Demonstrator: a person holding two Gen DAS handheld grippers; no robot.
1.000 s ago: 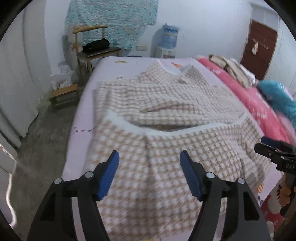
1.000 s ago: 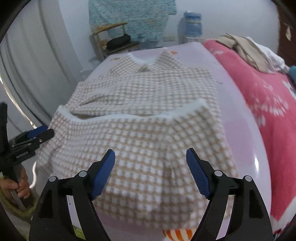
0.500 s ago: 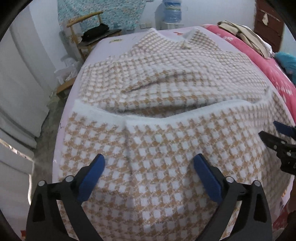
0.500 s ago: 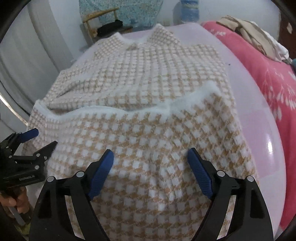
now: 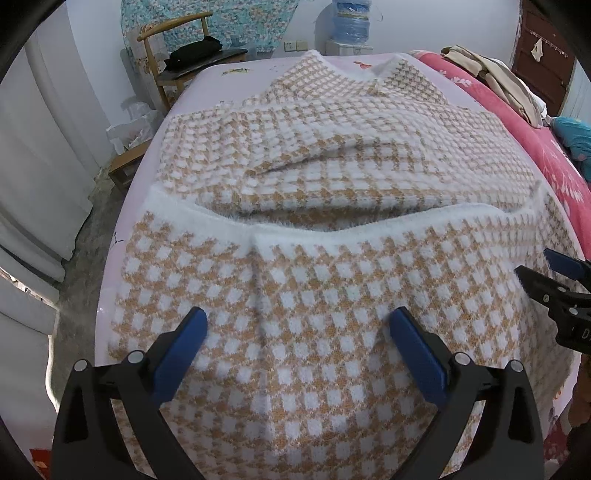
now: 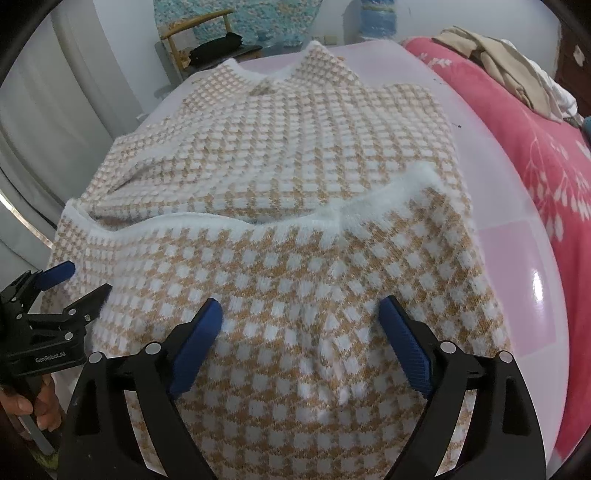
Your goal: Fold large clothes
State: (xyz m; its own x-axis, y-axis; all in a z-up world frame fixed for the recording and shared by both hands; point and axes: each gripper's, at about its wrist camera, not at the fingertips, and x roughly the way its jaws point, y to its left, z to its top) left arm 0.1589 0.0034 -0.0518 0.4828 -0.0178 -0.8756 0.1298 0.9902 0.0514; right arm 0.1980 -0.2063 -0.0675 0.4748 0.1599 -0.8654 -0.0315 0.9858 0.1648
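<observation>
A tan-and-white checked sweater [image 5: 332, 295] lies on the bed, collar at the far end. Its near part is folded over the body, and the fuzzy white hem [image 5: 369, 229] runs across the middle. My left gripper [image 5: 297, 317] hovers open just above the folded part, with nothing pinched. It also shows at the left edge of the right wrist view as the left gripper [image 6: 85, 278]. My right gripper [image 6: 301, 304] stands over the same sweater [image 6: 295, 240]; its jaws are opening and only flat fabric lies under them. The right gripper [image 5: 535, 263] appears at the right edge of the left wrist view.
The bed has a pale pink sheet [image 5: 125, 266]. A red flowered blanket [image 6: 535, 155] with a heap of clothes [image 5: 491, 74] lies along the right. A wooden chair [image 5: 177, 48] and a water bottle [image 5: 351, 18] stand by the far wall. A hand [image 6: 37, 402] holds the left gripper's handle.
Both grippers sank toward the sweater and tilted down, so it fills more of each view. Both pairs of jaws spread wider. The folded part now lies flat.
</observation>
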